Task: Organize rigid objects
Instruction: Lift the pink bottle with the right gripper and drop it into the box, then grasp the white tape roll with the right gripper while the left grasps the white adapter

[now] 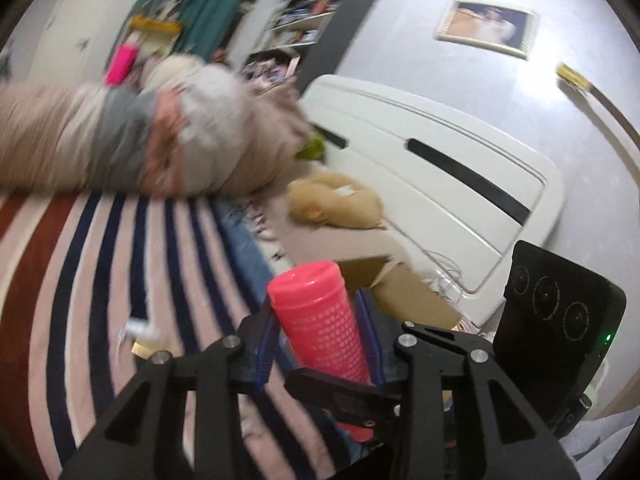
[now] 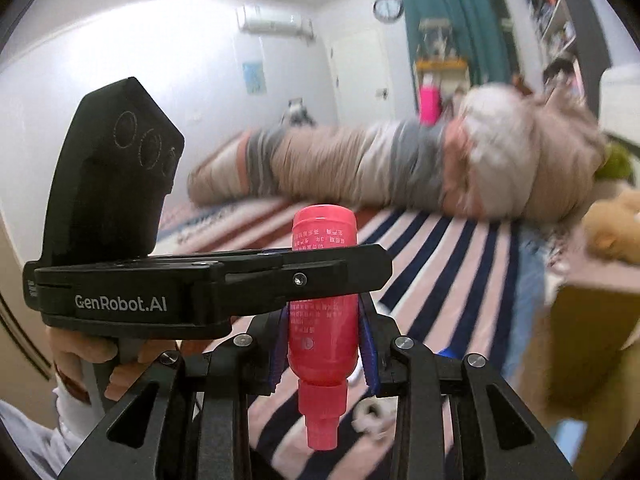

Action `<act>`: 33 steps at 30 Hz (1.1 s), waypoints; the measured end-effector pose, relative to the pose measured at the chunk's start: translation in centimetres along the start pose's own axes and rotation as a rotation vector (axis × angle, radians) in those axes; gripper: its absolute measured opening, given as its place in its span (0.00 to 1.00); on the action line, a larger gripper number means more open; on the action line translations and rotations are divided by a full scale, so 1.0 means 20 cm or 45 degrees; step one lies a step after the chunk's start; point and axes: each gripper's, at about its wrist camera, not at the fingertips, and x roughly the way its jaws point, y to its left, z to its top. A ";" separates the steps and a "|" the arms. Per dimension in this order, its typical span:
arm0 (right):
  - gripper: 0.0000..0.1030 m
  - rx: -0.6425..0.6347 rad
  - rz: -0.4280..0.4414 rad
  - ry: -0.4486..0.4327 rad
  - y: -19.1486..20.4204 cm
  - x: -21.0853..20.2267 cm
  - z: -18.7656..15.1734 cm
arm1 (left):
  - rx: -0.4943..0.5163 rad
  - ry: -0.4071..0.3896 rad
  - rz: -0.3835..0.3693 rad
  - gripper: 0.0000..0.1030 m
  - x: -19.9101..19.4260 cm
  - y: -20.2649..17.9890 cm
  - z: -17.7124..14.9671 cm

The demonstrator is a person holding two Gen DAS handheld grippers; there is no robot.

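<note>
Pink bottle (image 1: 320, 320) clamped by both left gripper (image 1: 320, 332) and right gripper (image 2: 324, 344), nozzle visible only in right view

My left wrist camera looks forward along its tool (image 1: 322, 340), tipped sideways and close over the striped rug (image 1: 100, 264), facing the white cabinet (image 1: 440, 184). My right wrist camera sits level behind its tool (image 2: 322, 344), facing the far wall. Both views share the pink bottle (image 1: 320, 320) up close, the rolled bedding (image 2: 400, 168), the rug and teal curtain (image 2: 452, 20).
</note>
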 end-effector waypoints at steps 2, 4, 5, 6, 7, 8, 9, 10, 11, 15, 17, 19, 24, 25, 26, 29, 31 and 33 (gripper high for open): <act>0.26 0.010 -0.039 -0.063 -0.07 -0.10 0.02 | 0.068 0.001 -0.019 0.32 0.04 -0.12 0.05; 0.26 0.017 -0.094 -0.104 -0.14 -0.20 0.01 | 0.127 0.017 -0.040 0.31 0.12 -0.24 0.10; 0.26 0.031 -0.115 -0.112 -0.19 -0.23 0.00 | 0.155 0.036 -0.050 0.30 0.17 -0.30 0.11; 0.26 0.052 -0.136 -0.123 -0.23 -0.26 -0.01 | 0.181 0.057 -0.064 0.29 0.22 -0.35 0.12; 0.26 0.081 -0.158 -0.131 -0.28 -0.30 -0.03 | 0.202 0.076 -0.071 0.29 0.27 -0.40 0.12; 0.26 0.096 -0.172 -0.126 -0.32 -0.31 -0.05 | 0.222 0.097 -0.077 0.28 0.32 -0.44 0.12; 0.26 0.111 -0.189 -0.115 -0.35 -0.32 -0.07 | 0.239 0.130 -0.089 0.27 0.39 -0.47 0.11; 0.26 0.130 -0.203 -0.104 -0.40 -0.33 -0.10 | 0.249 0.152 -0.092 0.27 0.42 -0.50 0.10; 0.26 0.153 -0.206 -0.088 -0.44 -0.34 -0.12 | 0.260 0.175 -0.086 0.27 0.47 -0.51 0.08; 0.26 0.236 -0.197 -0.002 -0.54 -0.28 -0.22 | 0.233 0.284 -0.048 0.27 0.61 -0.50 0.00; 0.26 0.257 -0.207 0.068 -0.57 -0.25 -0.24 | 0.226 0.334 -0.025 0.27 0.65 -0.48 -0.03; 0.26 0.279 -0.220 0.131 -0.59 -0.20 -0.26 | 0.224 0.380 0.000 0.27 0.70 -0.47 -0.07; 0.34 0.348 -0.298 0.198 -0.65 -0.19 -0.32 | 0.209 0.396 0.041 0.37 0.73 -0.45 -0.10; 0.36 0.366 -0.313 0.199 -0.66 -0.21 -0.33 | 0.198 0.386 0.046 0.43 0.72 -0.44 -0.09; 0.38 0.379 -0.330 0.198 -0.67 -0.22 -0.33 | 0.183 0.371 0.049 0.45 0.70 -0.42 -0.08; 0.38 0.383 -0.378 0.181 -0.68 -0.27 -0.31 | 0.135 0.307 0.042 0.52 0.61 -0.36 -0.05; 0.38 0.376 -0.378 0.150 -0.64 -0.30 -0.28 | 0.108 0.248 0.066 0.58 0.52 -0.31 -0.03; 0.43 0.352 -0.355 0.112 -0.59 -0.32 -0.24 | 0.079 0.190 0.102 0.62 0.41 -0.24 -0.01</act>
